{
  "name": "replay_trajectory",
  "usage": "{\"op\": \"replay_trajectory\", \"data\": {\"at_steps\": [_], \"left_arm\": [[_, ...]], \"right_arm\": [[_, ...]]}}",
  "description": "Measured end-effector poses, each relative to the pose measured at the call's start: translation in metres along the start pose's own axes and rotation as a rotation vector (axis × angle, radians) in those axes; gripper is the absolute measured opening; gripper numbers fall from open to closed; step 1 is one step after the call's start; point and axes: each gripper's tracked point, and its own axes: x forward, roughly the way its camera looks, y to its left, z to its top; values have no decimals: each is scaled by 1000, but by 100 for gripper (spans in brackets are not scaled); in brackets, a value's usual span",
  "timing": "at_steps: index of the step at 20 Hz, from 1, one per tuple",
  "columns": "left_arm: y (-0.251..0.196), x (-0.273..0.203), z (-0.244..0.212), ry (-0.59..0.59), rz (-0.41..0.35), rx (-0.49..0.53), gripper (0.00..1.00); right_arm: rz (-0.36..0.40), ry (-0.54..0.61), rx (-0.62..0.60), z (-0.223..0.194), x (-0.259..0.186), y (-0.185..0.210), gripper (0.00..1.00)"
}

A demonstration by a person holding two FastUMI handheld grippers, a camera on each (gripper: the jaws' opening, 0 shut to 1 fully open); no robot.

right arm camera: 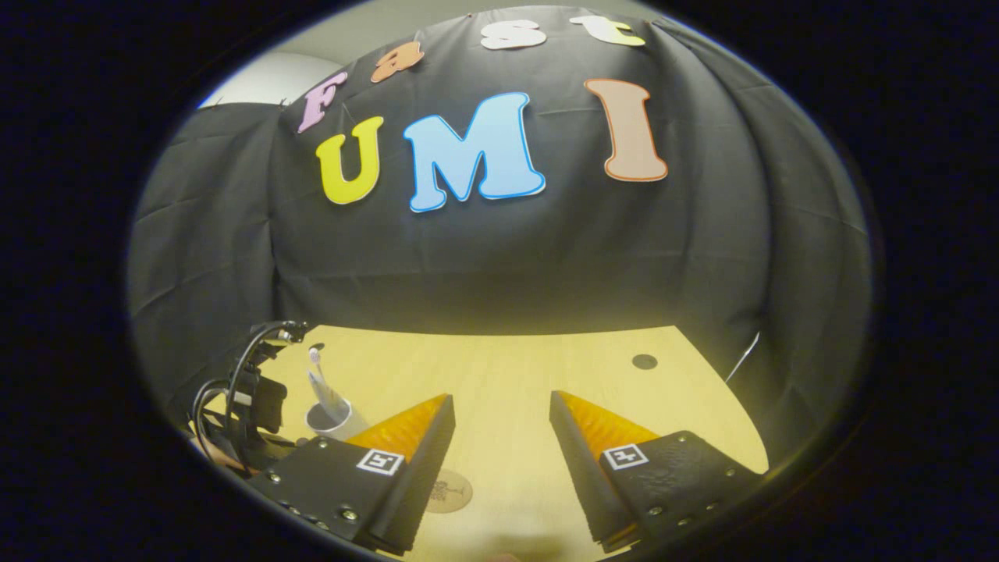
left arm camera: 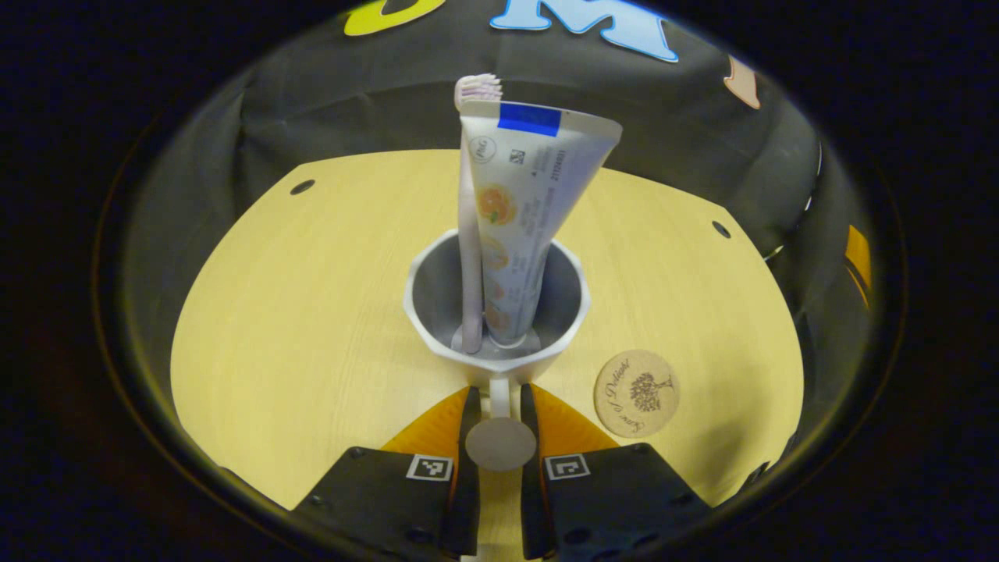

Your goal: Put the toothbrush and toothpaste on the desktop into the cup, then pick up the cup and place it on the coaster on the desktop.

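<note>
- Left tool [left arm camera: 499, 410] narrow, clamped on handle of white faceted plastic cup [left arm camera: 496, 312].
- Cup upright on pale wooden counter [left arm camera: 312, 312]; pink toothbrush [left arm camera: 471, 234], white orange-print toothpaste tube [left arm camera: 519, 226] inside, leaning.
- Round cork coaster [left arm camera: 636, 393] just beside cup, vacant.
- Likely light, rigid, top-heavy; handle hold sound, keep level.
- Right tool [right arm camera: 499, 437] wide, empty.

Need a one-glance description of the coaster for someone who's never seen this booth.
Start at the light wooden desktop. Near its middle a white cup holds a toothbrush and a toothpaste tube; the left gripper grips its handle. The coaster lies flat just right of the cup: a round cork disc with a printed tree, the only flat thing there.
</note>
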Motion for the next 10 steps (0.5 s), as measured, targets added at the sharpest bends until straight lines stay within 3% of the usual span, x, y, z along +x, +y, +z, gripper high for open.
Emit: {"op": "replay_trajectory", "data": {"at_steps": [10], "left_arm": [[-70, -10, -9, -10, -58, 38, 28]], "right_arm": [[-5, 0, 6, -4, -16, -29, 77]]}}
